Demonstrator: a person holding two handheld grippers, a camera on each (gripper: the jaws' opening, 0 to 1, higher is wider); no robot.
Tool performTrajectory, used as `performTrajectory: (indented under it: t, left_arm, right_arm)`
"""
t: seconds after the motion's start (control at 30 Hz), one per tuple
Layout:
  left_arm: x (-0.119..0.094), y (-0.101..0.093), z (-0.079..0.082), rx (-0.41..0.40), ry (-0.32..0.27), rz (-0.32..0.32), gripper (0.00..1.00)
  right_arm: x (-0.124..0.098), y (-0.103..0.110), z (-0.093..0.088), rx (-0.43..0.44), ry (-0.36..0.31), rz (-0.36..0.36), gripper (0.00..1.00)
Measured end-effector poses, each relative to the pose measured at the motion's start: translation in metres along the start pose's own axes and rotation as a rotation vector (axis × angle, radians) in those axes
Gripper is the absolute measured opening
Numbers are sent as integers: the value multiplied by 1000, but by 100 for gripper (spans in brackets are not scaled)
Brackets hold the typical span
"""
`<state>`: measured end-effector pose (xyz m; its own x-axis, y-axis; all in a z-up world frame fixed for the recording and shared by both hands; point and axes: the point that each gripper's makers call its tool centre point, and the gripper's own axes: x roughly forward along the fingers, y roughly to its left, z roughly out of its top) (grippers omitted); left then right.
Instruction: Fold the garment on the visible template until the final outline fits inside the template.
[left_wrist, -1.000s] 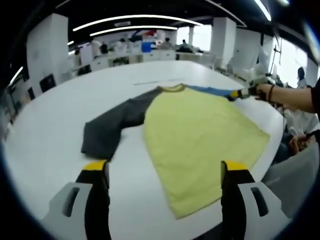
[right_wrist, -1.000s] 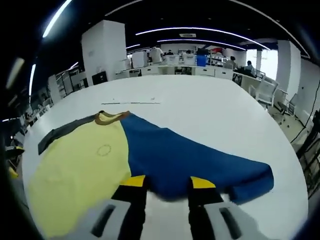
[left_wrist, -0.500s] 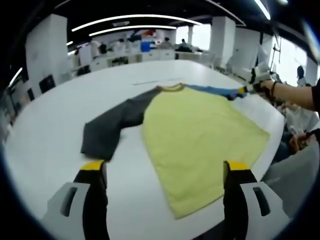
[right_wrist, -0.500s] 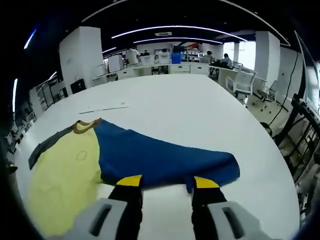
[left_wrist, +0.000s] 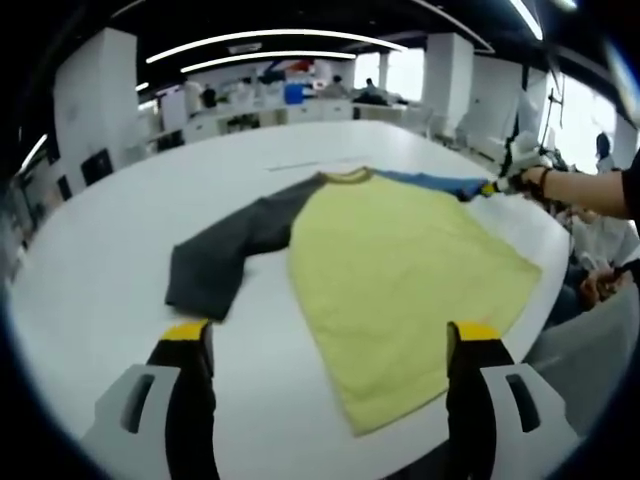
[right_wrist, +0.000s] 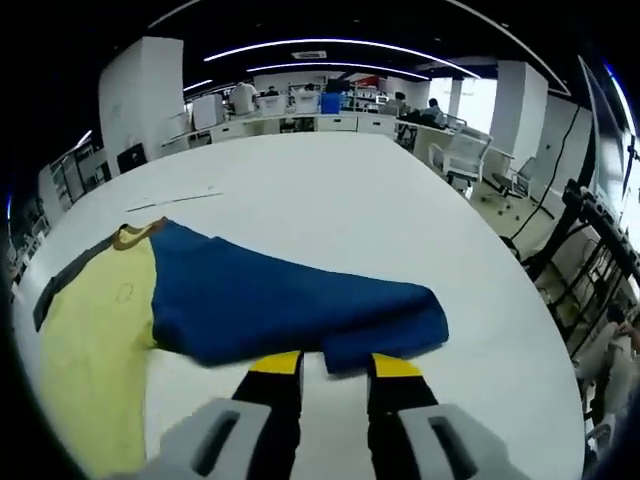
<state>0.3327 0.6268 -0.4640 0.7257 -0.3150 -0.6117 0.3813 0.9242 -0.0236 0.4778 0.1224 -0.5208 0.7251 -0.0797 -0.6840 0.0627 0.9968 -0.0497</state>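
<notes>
A raglan shirt lies flat on the white table (left_wrist: 90, 260): yellow body (left_wrist: 400, 270), grey sleeve (left_wrist: 225, 255), blue sleeve (left_wrist: 425, 181). My left gripper (left_wrist: 330, 335) hovers open and wide before the shirt's hem, touching nothing. A hand (left_wrist: 545, 182) holds my right gripper (left_wrist: 492, 186) at the blue sleeve's end. In the right gripper view the blue sleeve (right_wrist: 270, 300) stretches across, its cuff end (right_wrist: 390, 335) doubled over. My right gripper (right_wrist: 335, 362) has its tips at the sleeve's near edge, a narrow gap between the jaws with bare table showing. The yellow body (right_wrist: 90, 330) lies left.
A thin line (left_wrist: 305, 162) marks the table beyond the collar. The table's rounded edge (right_wrist: 540, 350) runs close on the right, with office chairs (right_wrist: 465, 155) and cables past it. Seated people (left_wrist: 600, 250) are beside the edge. Desks stand at the back.
The right gripper's jaws have narrowed. The blue sleeve's end has drawn in toward the shirt and now lies doubled over. The left gripper has stayed put.
</notes>
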Motion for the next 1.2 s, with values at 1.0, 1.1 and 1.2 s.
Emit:
performTrajectory:
  t: [1.0,1.1,1.2]
  left_arm:
    - [3,-8,1,7,8,-18,90]
    - [4,-8,1,11,7,-21,90]
    - [4,-9,2,12,5,-23,90]
  right_arm:
    - [-22,-63,-9,-58,13,-92,0]
    - [-27,-68,-11,-62,18,-100,0]
    - [-32,-72,-15,-66,32,-112,0]
